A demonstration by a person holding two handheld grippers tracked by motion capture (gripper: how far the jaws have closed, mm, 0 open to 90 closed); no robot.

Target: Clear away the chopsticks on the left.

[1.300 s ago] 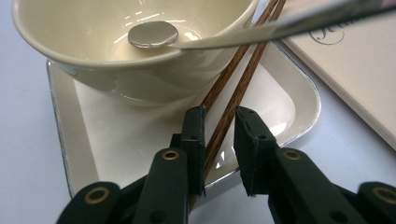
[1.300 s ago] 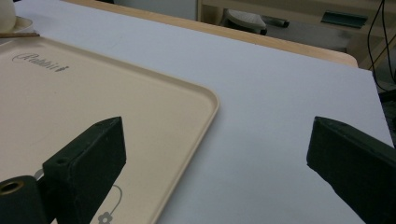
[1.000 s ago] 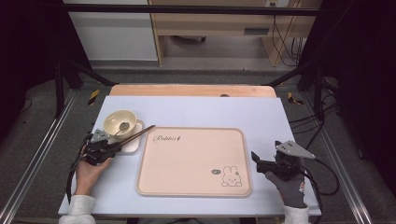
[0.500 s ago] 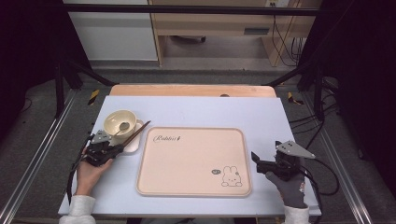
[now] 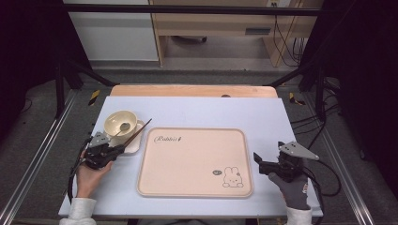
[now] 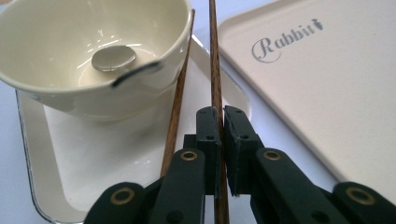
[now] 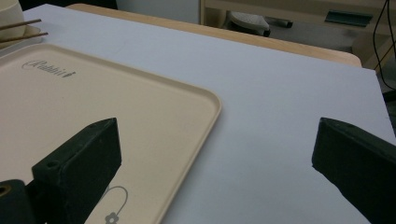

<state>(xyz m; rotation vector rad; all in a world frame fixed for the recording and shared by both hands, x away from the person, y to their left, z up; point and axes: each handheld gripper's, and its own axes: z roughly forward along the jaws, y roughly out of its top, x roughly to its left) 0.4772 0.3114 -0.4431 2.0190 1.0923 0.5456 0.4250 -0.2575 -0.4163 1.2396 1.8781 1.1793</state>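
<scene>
Pointing up-right from claw (image 6: 219, 121): chopstick (image 6: 215, 60)

A beige tray (image 5: 195, 161) printed with "Rabbit" and a small rabbit drawing lies on a pale blue table (image 5: 211, 110). Beyond the table, cables (image 5: 284, 35) hang near wooden furniture (image 5: 211, 18).

1. The word "Rabbit", in grey cursive script, stands on the beige tray (image 5: 195, 161) near its far left corner; a small carrot-like mark follows the word.
2. The left gripper view shows the same "Rabbit" lettering on the tray (image 6: 327, 84), large and clear.
3. The right gripper view shows it again, small and slanted, on the tray (image 7: 116, 107).
4. A small grey speech-bubble mark beside the rabbit drawing on the tray is too small to read.
</scene>
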